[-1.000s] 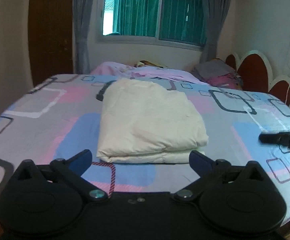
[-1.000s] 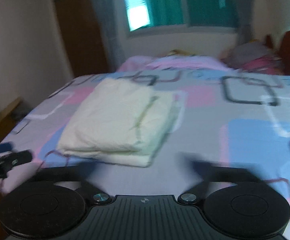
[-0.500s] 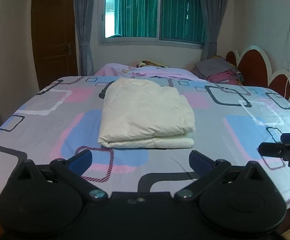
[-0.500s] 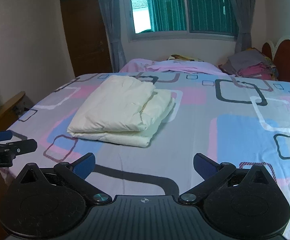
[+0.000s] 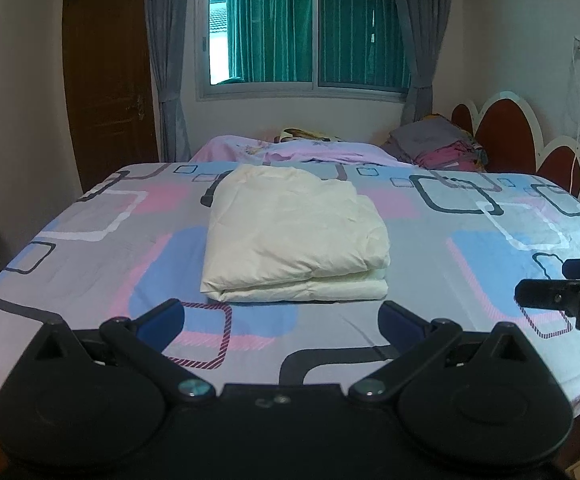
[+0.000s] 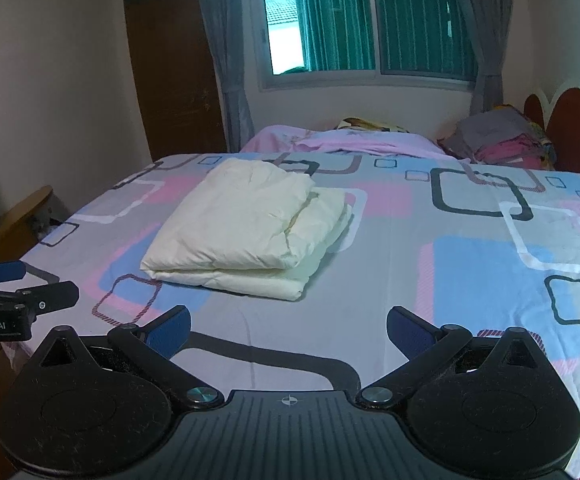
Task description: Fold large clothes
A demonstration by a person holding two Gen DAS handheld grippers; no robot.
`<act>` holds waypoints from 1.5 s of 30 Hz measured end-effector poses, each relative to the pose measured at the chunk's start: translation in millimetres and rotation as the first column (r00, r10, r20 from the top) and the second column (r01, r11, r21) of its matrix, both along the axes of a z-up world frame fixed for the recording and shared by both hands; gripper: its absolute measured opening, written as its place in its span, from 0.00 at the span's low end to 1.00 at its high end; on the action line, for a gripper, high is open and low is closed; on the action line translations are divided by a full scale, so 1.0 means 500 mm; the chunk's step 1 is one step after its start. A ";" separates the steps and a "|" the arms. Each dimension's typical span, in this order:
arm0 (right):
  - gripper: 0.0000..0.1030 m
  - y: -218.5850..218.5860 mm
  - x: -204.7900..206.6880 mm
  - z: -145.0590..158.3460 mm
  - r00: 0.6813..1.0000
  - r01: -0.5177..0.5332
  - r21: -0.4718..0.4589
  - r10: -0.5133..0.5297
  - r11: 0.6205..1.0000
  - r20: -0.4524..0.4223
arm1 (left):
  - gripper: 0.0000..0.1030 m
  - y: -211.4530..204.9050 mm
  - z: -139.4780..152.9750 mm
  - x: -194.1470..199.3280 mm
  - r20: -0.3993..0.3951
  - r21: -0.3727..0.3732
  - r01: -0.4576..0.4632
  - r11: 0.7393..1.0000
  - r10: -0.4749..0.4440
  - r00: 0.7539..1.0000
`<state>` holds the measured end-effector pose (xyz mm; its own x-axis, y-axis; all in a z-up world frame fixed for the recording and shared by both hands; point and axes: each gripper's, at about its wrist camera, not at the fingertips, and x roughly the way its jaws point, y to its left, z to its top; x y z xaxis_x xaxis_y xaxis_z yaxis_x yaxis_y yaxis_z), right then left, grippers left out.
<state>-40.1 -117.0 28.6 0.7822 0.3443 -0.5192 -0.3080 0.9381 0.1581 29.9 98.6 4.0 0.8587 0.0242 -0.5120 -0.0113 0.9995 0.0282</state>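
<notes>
A cream garment lies folded into a thick rectangle on the patterned bed sheet; it also shows in the right wrist view. My left gripper is open and empty, held back over the bed's near edge, short of the garment. My right gripper is open and empty, also back from the garment, to its right. Each gripper shows at the edge of the other's view: the right gripper and the left gripper.
A pink blanket and a pile of folded clothes lie at the far end of the bed by the red headboard. A brown door and a curtained window stand behind.
Both grippers have drawn back and up from the folded garment, so more of the bed shows. The garment has not moved.
</notes>
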 end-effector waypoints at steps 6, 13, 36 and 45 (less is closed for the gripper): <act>1.00 -0.005 0.001 0.006 1.000 -0.001 -0.004 0.001 1.000 0.001 | 1.00 0.003 0.003 0.003 0.005 -0.003 0.003 1.000 -0.003 1.000; 1.00 -0.009 0.004 0.006 1.000 -0.006 -0.007 0.006 1.000 0.000 | 1.00 0.004 0.004 0.004 0.007 -0.003 0.003 1.000 -0.003 1.000; 1.00 -0.016 0.001 0.012 1.000 -0.009 -0.012 0.009 1.000 0.008 | 1.00 0.004 0.010 0.009 0.020 0.000 0.012 1.000 -0.012 1.000; 1.00 -0.016 0.000 0.012 1.000 -0.013 -0.016 0.013 1.000 0.010 | 1.00 0.006 0.010 0.009 0.021 -0.001 0.014 1.000 -0.014 1.000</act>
